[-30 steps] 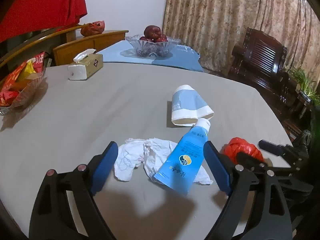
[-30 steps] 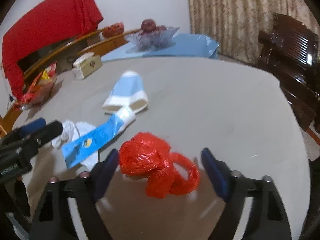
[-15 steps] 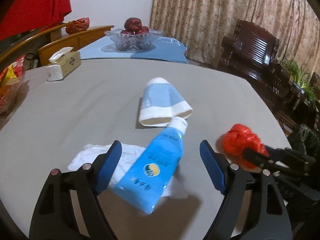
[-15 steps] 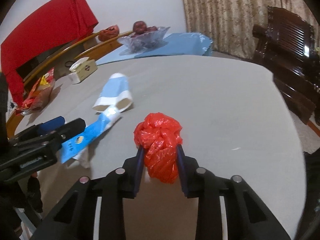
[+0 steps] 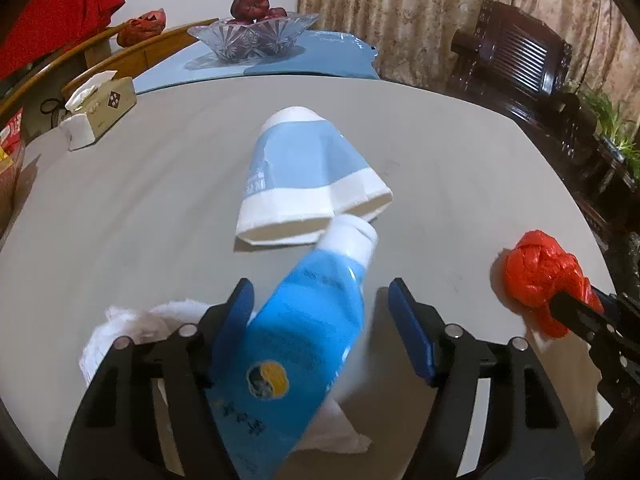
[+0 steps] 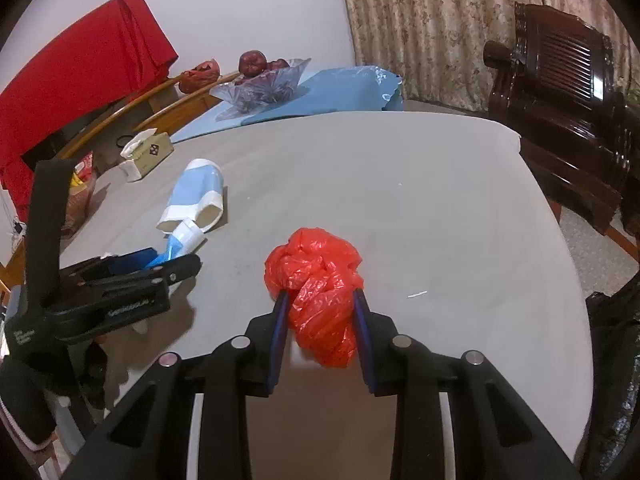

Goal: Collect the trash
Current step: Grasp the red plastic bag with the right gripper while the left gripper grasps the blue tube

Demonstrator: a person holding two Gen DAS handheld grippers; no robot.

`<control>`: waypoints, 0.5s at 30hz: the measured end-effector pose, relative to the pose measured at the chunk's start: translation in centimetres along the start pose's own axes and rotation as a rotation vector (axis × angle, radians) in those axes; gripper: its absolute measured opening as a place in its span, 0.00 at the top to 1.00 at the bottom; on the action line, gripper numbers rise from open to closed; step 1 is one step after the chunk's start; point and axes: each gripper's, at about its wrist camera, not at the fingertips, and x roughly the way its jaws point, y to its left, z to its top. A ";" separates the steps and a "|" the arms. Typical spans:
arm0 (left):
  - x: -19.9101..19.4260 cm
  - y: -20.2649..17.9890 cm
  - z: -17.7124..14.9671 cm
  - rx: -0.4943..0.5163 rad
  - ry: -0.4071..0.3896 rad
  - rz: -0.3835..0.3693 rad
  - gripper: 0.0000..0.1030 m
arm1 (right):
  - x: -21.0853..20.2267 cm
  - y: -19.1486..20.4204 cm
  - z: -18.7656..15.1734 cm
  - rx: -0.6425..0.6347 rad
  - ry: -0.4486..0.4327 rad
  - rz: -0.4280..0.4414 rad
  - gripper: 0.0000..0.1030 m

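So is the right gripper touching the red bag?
Touching. The right wrist view shows the right gripper with both pads pressed into the red bag.

I count one blue tube (image 5: pixel 304 344), one crushed paper cup (image 5: pixel 308 176), one red plastic bag (image 6: pixel 320 292), one crumpled tissue (image 5: pixel 132 328), one tissue box (image 5: pixel 100 112), one fruit bowl (image 5: pixel 252 36).

Left gripper (image 5: pixel 320 320) pitched steeply down at the table (image 5: pixel 140 208), jaws closing. Blue tube (image 5: pixel 304 344) sits between the fingers (image 5: pixel 412 336); the near-side pad looks just at the tube's edge, while a clear gap shows on the other side, so no grip yet. Right gripper (image 6: pixel 320 320) angled down at the table too, fingers (image 6: pixel 279 332) narrowed and clamped on the red plastic bag (image 6: pixel 316 280), pads pressing both its sides. Seen from the right wrist, the left gripper is off to the bag's left.
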 end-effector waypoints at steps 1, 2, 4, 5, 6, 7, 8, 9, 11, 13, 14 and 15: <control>0.0 0.0 0.1 0.000 0.000 0.003 0.40 | 0.1 0.0 0.0 0.000 0.002 0.002 0.70; 0.0 0.0 0.2 0.000 -0.002 0.006 0.43 | 0.2 0.1 0.0 0.000 0.005 0.002 0.70; -0.1 0.1 0.2 -0.008 -0.010 0.002 0.58 | 0.4 0.1 0.0 -0.001 0.011 0.003 0.70; -0.3 0.3 0.2 -0.016 -0.017 -0.006 0.59 | 0.4 0.0 0.0 0.000 0.013 0.003 0.70; -0.4 0.4 0.3 -0.021 -0.022 -0.009 0.62 | 0.5 0.0 0.0 0.001 0.015 0.002 0.70; -0.7 0.5 0.3 -0.027 -0.032 -0.015 0.65 | 0.5 0.0 -0.1 0.001 0.016 0.002 0.70; -1.0 0.5 0.4 -0.030 -0.040 -0.016 0.65 | 0.5 0.0 -0.1 0.000 0.016 0.002 0.70; -1.3 0.5 0.4 -0.034 -0.047 -0.019 0.66 | 0.5 -0.1 -0.1 0.000 0.016 0.002 0.70; -2.6 0.2 0.6 -0.040 -0.078 -0.041 0.67 | 0.5 -0.1 -0.1 0.000 0.013 0.002 0.70; -3.8 -0.3 0.8 -0.030 -0.105 -0.057 0.68 | 0.4 -0.2 -0.1 0.002 0.008 0.002 0.70; -4.4 -0.6 0.9 -0.029 -0.115 -0.072 0.68 | 0.3 -0.3 -0.1 0.005 0.004 0.002 0.70; -4.8 -0.9 0.9 -0.027 -0.122 -0.087 0.68 | 0.1 -0.4 -0.1 0.006 0.001 0.001 0.70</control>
